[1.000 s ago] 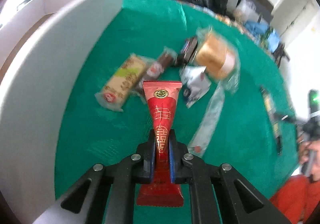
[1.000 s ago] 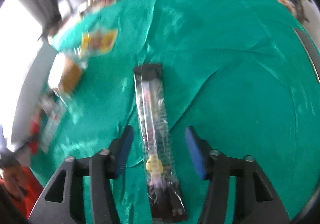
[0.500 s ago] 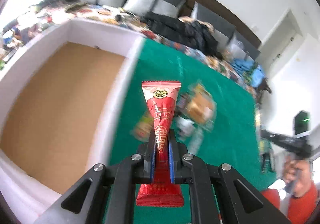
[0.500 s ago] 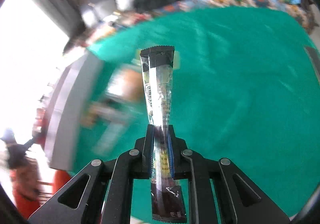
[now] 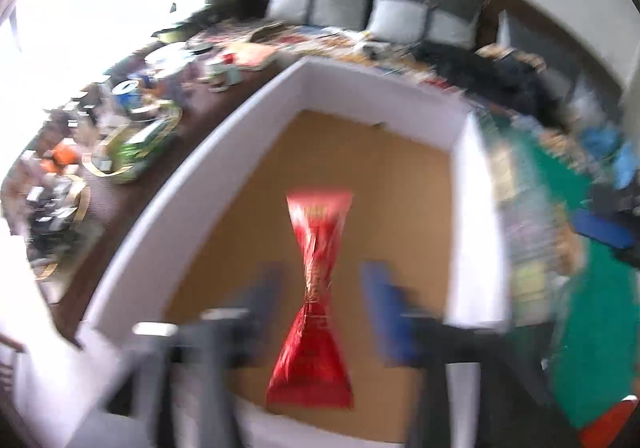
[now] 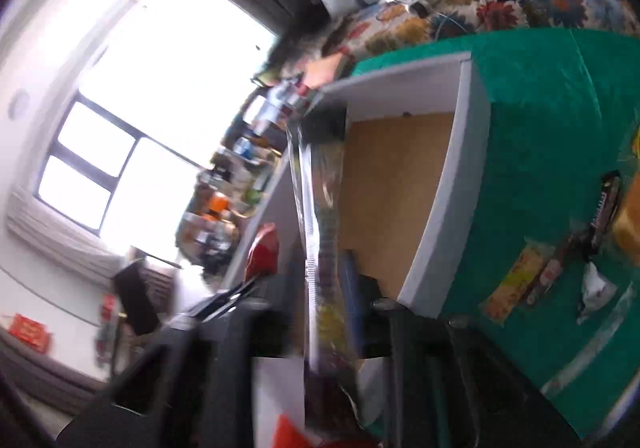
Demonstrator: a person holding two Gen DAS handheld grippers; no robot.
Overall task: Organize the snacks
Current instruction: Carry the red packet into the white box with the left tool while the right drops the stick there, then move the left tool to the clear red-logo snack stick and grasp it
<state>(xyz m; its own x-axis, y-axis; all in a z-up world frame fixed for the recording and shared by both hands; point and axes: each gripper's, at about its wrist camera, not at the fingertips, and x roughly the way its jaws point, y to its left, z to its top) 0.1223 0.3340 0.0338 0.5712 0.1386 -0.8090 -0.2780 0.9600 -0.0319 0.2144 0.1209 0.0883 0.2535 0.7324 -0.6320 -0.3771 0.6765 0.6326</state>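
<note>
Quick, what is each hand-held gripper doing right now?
Left hand-held gripper: just opened, red snack packet loose between the jaws, over the box.
Right hand-held gripper: opening; clear long packet between jaws, grip unclear.

You see a red foil packet [image 5: 310, 328] with gold print at the centre of the frame, over a box [image 5: 280, 96] with white walls and a brown cardboard floor. A green cloth [image 6: 560, 120] covers the surface at right; grey cushions [image 5: 400, 16] line the top.

A home living room: a sofa with grey cushions [image 5: 394, 14], a curtained window [image 6: 132, 116], and a cluttered dark-wood worktop [image 5: 120, 136].
</note>
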